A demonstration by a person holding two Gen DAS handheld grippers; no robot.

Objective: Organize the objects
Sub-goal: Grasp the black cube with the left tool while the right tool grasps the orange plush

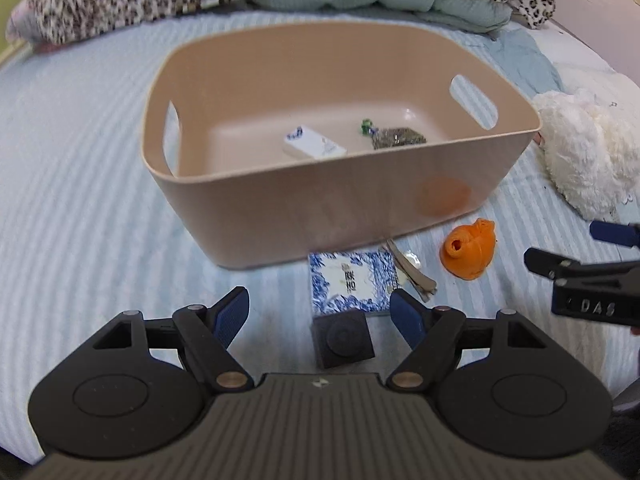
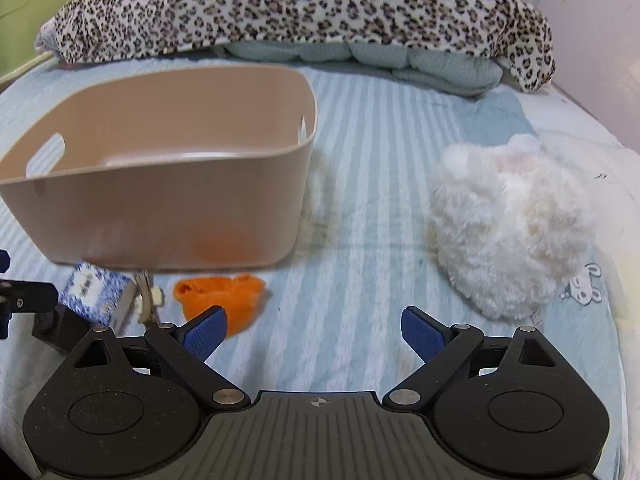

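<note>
A beige plastic bin [image 1: 248,196] stands on the striped bed and holds a white card box [image 1: 314,142] and a small dark packet [image 1: 396,136]. In front of it lie a blue-and-white patterned box [image 1: 348,286], a black cube [image 1: 344,338], beige hair clips [image 1: 412,276] and an orange cloth [image 1: 468,250]. My left gripper [image 1: 322,318] is open, just short of the black cube and patterned box. My right gripper [image 2: 314,332] is open above the sheet, its left finger near the orange cloth [image 2: 220,300]. The bin [image 2: 160,204] is to its left.
A white fluffy plush [image 2: 508,224] lies on the right of the bed. A leopard-print blanket [image 2: 304,12] over a pale green quilt [image 2: 360,60] lies along the far edge. A green container [image 2: 28,8] stands at the far left.
</note>
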